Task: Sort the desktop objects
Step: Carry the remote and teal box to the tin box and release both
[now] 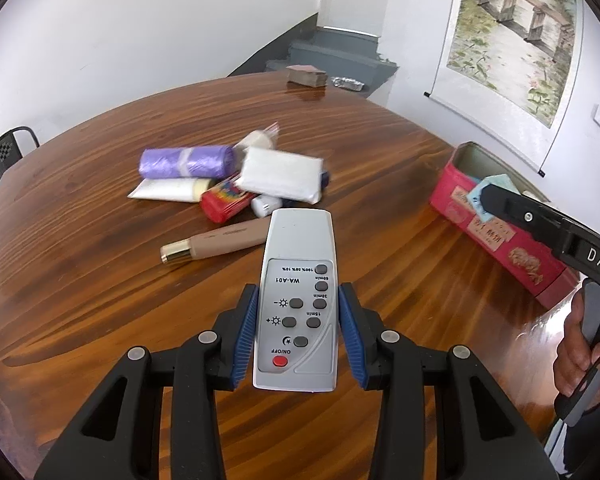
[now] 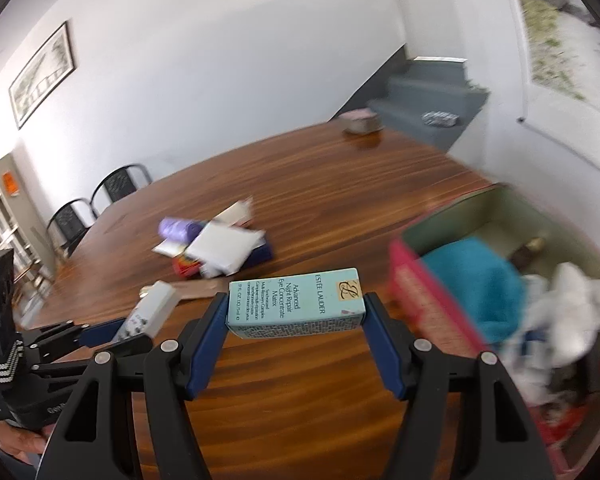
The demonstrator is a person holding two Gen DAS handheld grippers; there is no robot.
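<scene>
My left gripper [image 1: 299, 312] is shut on a grey remote control [image 1: 298, 296] and holds it above the wooden table [image 1: 100, 280]. My right gripper [image 2: 296, 320] is shut on a pale blue Estee Lauder carton [image 2: 296, 307], held sideways near the red box [image 2: 432, 300]. In the left wrist view the right gripper [image 1: 488, 198] holds the carton [image 1: 496, 186] over the red box [image 1: 496, 236]. The left gripper with the remote [image 2: 152, 312] shows at left in the right wrist view.
A pile lies mid-table: purple bag roll [image 1: 188, 161], white packet [image 1: 282, 175], white tube [image 1: 168, 190], red pack [image 1: 224, 200], brown tube with gold cap [image 1: 216, 242]. The red box holds a teal cloth [image 2: 472, 284] and white items [image 2: 568, 304]. Chairs [image 2: 96, 204] stand beyond the table.
</scene>
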